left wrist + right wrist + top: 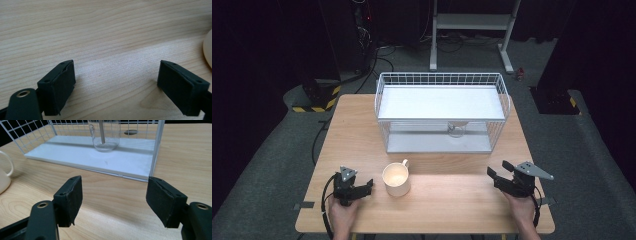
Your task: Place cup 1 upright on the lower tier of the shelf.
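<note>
A cream mug (396, 179) stands upright near the front middle of the wooden table (362, 135), handle toward the back right. My left gripper (368, 186) rests low at the front left, just left of the mug, jaws open over bare wood (115, 82); the mug's edge (208, 47) shows at the right. My right gripper (495, 173) sits at the front right, open and empty (113, 200), pointing at the white wire rack (442, 112). A clear glass (103, 136) hangs upside down inside the rack, above its lower shelf (95, 157). The mug's handle (8, 162) shows at the left.
The rack has a white top shelf (439, 102) and stands at the back middle of the table. Bare wood lies between the two grippers. Beyond the table are a dark floor, cables and a metal stand (472, 30).
</note>
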A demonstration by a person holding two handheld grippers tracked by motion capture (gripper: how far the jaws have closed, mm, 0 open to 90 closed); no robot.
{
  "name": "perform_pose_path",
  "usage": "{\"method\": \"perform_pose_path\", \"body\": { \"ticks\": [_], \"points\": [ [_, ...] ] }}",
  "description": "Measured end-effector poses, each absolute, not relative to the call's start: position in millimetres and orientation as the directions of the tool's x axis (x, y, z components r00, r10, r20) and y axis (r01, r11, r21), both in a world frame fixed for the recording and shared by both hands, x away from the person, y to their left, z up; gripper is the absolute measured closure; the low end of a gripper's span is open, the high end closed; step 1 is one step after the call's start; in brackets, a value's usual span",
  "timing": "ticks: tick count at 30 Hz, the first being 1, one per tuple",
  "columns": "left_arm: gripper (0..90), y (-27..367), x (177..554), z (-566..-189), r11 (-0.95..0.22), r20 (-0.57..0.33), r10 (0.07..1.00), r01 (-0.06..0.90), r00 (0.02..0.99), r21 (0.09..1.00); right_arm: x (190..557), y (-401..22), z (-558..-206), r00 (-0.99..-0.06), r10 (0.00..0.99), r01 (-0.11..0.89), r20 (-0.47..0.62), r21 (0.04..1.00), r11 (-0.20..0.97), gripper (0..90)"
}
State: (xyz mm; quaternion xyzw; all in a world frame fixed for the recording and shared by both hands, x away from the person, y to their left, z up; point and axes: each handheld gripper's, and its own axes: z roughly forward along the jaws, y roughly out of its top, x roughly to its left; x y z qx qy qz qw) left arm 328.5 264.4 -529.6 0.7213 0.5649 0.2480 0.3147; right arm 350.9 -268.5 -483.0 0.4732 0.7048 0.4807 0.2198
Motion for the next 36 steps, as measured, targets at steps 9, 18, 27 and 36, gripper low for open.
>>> {"method": "perform_pose_path", "body": {
  "ticks": [9, 18, 27, 36],
  "points": [
    [15.2, 264, 328, -530, -0.165, 0.003, 0.971, 0.659, 0.239, 0.734, 346, -269, -493, -0.448, 0.887, 0.467, 0.108, 0.875, 0.129, 29.7],
    [15.2, 264, 328, -530, -0.165, 0.004, 0.971, 0.659, 0.238, 0.734, 345, -270, -502, -0.439, 0.896, 0.487, 0.069, 0.856, 0.173, 30.2],
    [15.2, 264, 328, -530, -0.164, 0.003, 0.971, 0.659, 0.238, 0.734, 347, -273, -510, -0.415, 0.909, 0.523, 0.041, 0.828, 0.201, 30.3],
    [15.2, 264, 328, -530, -0.165, 0.004, 0.971, 0.659, 0.239, 0.734, 354, -270, -518, -0.421, 0.907, 0.556, -0.026, 0.782, 0.281, 28.9]
  ]
}}
